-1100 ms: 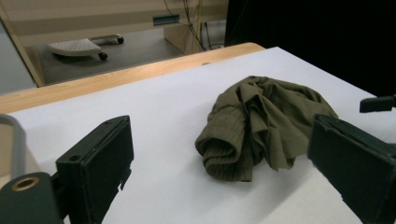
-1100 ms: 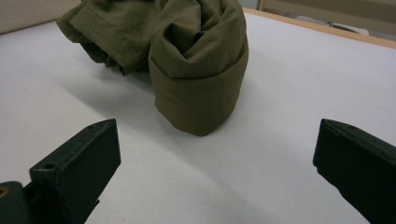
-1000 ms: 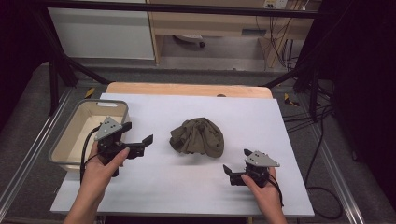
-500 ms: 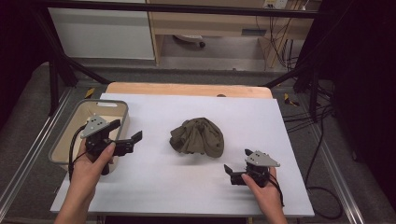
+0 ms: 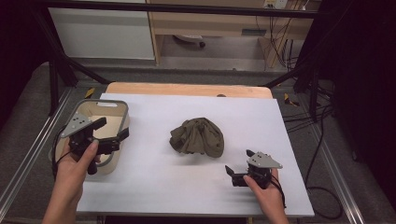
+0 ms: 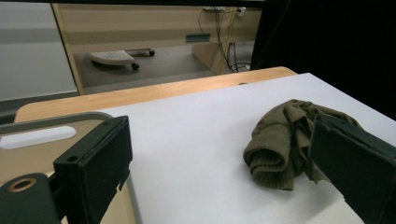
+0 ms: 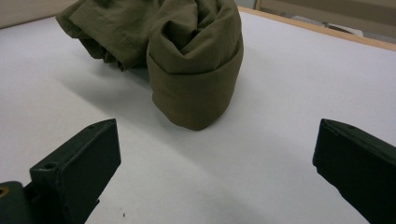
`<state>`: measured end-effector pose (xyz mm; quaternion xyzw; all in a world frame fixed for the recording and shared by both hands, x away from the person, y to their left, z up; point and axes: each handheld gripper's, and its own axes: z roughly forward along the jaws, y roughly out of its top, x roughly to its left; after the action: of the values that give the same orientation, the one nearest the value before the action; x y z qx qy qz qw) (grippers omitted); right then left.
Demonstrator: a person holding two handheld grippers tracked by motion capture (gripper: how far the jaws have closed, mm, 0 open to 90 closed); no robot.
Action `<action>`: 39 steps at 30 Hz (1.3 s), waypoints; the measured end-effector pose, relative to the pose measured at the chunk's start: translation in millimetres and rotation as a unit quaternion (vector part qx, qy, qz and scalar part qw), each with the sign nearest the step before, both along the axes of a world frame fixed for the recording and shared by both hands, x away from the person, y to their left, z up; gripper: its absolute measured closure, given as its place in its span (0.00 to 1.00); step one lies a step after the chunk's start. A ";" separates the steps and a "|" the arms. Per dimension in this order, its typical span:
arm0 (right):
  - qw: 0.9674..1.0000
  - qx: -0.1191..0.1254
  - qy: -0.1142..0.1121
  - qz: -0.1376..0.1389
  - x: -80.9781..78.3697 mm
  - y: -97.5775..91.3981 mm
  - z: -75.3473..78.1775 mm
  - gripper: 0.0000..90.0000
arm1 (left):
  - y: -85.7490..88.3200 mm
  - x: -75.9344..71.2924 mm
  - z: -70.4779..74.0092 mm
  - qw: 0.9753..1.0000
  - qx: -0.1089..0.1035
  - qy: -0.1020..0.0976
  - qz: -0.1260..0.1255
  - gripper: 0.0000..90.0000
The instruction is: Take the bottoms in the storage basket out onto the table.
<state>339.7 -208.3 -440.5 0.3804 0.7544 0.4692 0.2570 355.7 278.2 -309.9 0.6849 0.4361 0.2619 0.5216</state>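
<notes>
An olive-green crumpled cloth (image 5: 198,136) lies bunched near the middle of the white table top (image 5: 154,172). My left gripper (image 5: 112,130) is held open over the near right corner of a beige bin (image 5: 108,108), with nothing between its jaws. In the left gripper view the cloth (image 6: 285,140) sits ahead to the right, partly behind the right jaw. My right gripper (image 5: 239,168) rests open low on the table near the front right, a short way from the cloth. In the right gripper view the cloth (image 7: 187,56) lies just ahead of the wide-apart jaws.
The beige bin stands at the table's left edge and looks empty inside. A wooden strip (image 5: 187,89) borders the far edge of the white top. Metal rails (image 5: 28,154) run along both sides. Cables (image 5: 322,140) hang off to the right.
My left gripper has moved left, away from the cloth, and now hovers over the bin's corner. The right gripper and the cloth have stayed where they were.
</notes>
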 end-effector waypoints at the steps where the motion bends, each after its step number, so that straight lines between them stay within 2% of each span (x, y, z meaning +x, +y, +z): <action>1: 1.000 0.000 0.000 0.000 0.0 0.0 0.0 0.02 | 2.5 -0.3 0.7 1.000 0.000 -0.001 0.003 0.07; 5: 1.000 -0.002 0.001 -0.001 -0.4 -0.2 -0.7 0.02 | 10.0 -2.4 3.2 1.000 -0.004 -0.005 0.012 0.07; 9: 1.000 0.002 0.000 -0.002 -1.0 -1.4 0.0 0.02 | 15.2 -5.1 2.3 1.000 0.005 -0.005 0.016 0.06; 16: 1.000 0.001 -0.002 0.000 -0.9 -0.6 0.1 0.02 | 21.6 -8.0 -2.4 1.000 0.003 -0.002 0.024 0.06; 21: 1.000 0.001 -0.002 -0.003 -1.5 -1.3 0.4 0.02 | 26.5 -12.9 -1.6 0.999 0.006 -0.008 0.031 0.06; 26: 1.000 0.003 -0.004 -0.003 -1.3 -2.5 0.5 0.02 | 33.0 -18.6 -7.6 0.999 0.014 -0.001 0.037 0.06; 31: 1.000 0.008 -0.009 -0.003 -2.4 -3.9 2.6 0.02 | 38.6 -21.4 -13.8 0.999 0.011 0.004 0.044 0.06; 39: 1.000 0.007 -0.009 -0.006 -1.9 -4.9 2.2 0.02 | 46.6 -28.3 -16.2 0.999 0.014 0.001 0.040 0.06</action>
<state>337.8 -213.2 -438.3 0.3822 0.7465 0.4765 0.2638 327.3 324.9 -326.1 0.6741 0.4601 0.2883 0.5008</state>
